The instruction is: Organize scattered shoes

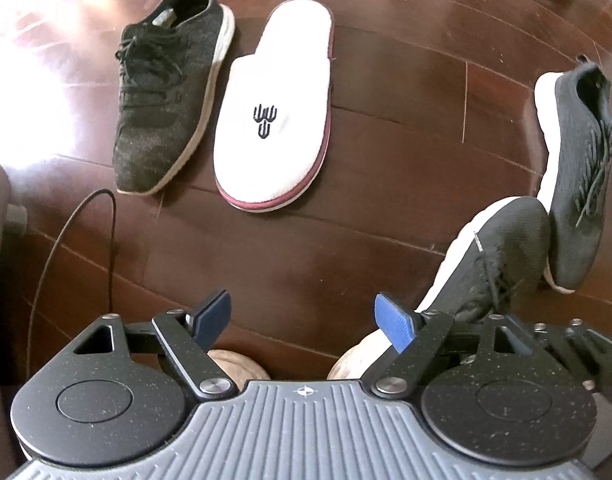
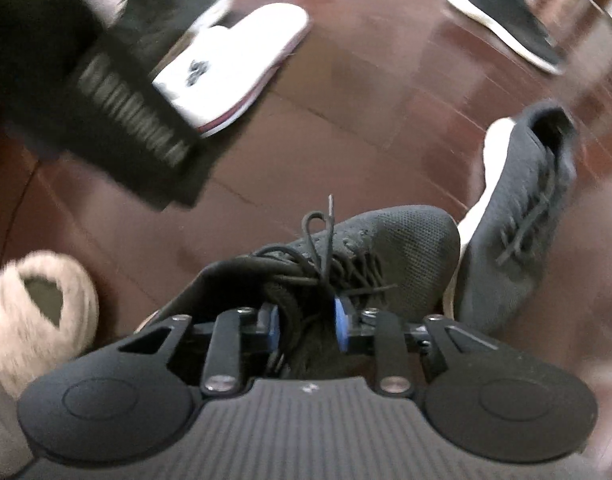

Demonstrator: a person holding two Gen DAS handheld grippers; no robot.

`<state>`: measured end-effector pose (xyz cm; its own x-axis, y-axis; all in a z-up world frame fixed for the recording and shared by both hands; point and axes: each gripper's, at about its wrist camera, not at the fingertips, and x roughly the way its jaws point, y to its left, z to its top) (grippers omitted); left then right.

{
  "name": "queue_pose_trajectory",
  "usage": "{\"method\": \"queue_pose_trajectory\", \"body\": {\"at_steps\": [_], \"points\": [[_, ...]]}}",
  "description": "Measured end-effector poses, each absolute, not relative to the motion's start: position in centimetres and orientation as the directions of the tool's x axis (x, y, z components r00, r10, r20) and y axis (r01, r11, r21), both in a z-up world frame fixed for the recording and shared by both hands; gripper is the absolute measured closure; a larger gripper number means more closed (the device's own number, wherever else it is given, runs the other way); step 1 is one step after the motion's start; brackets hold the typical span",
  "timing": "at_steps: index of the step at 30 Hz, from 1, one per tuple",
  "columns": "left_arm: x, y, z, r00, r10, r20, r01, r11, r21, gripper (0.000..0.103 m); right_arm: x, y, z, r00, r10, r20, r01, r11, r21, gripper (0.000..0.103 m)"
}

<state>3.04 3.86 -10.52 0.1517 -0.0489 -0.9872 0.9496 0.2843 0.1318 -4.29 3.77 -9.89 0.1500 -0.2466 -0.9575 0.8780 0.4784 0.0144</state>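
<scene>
1. Shoes lie scattered over the dark wooden floor (image 1: 385, 92): a black sneaker (image 1: 166, 80) just beside a white slipper (image 1: 278, 112), a grey sneaker (image 2: 521, 216) tipped on its side, another dark sneaker (image 2: 505, 12) well apart
2. The held sneaker (image 2: 385, 256) sits in the right gripper (image 2: 306, 324), toe touching the tipped one; its knit upper looks soft and light, likely to sag, so a grip by the tongue and laces seems workable, the heel collar firmer
3. The right gripper's blue pads are clenched on laces and tongue
4. The left gripper (image 1: 302, 316) hangs released, grasping nothing
5. A fuzzy slipper (image 2: 38, 312) lies at left
</scene>
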Motion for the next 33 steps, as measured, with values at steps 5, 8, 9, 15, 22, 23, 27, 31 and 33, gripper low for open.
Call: {"method": "queue_pose_trajectory", "body": {"at_steps": [5,8,9,15,22,23,27,31,33], "points": [[2.5,3.9,-10.2,0.170,-0.073,-0.983,0.952,0.268,0.145,0.019,-5.6,4.1,-8.5,0.149,-0.238,-0.960,0.940,0.335,0.063,0.083],[2.0,3.7,-9.6,0.171,-0.095,-0.981,0.957,0.253,0.143,0.019,-6.6,4.0,-8.2,0.154,-0.232,-0.960,0.964,0.251,0.094,0.090],[1.8,3.6,-9.4,0.172,-0.102,-0.980,0.958,0.249,0.143,0.019,-7.0,4.0,-8.0,0.161,-0.229,-0.960,0.971,0.210,0.113,0.091],[0.8,3.2,-8.9,0.179,-0.127,-0.976,0.966,0.210,0.150,0.019,-8.6,4.0,-7.9,0.191,-0.219,-0.957,0.982,0.037,0.188,0.091],[-0.7,3.1,-9.1,0.174,-0.141,-0.975,0.976,0.157,0.152,0.019,-8.7,4.1,-7.6,0.206,-0.229,-0.951,0.978,0.023,0.206,0.091],[-0.9,3.1,-9.1,0.173,-0.143,-0.974,0.978,0.145,0.153,0.019,-8.6,4.0,-7.6,0.206,-0.230,-0.951,0.978,0.040,0.203,0.091],[-1.5,2.9,-9.4,0.166,-0.168,-0.972,0.983,0.112,0.148,0.019,-7.7,3.7,-7.8,0.217,-0.238,-0.947,0.972,0.146,0.186,0.091],[-1.8,2.5,-9.2,0.176,-0.219,-0.960,0.983,0.086,0.161,0.019,-6.6,3.5,-8.0,0.217,-0.250,-0.943,0.952,0.267,0.148,0.089],[-1.7,2.2,-9.1,0.178,-0.237,-0.955,0.983,0.087,0.162,0.019,-5.9,3.4,-8.1,0.212,-0.257,-0.943,0.937,0.326,0.122,0.084]]}}
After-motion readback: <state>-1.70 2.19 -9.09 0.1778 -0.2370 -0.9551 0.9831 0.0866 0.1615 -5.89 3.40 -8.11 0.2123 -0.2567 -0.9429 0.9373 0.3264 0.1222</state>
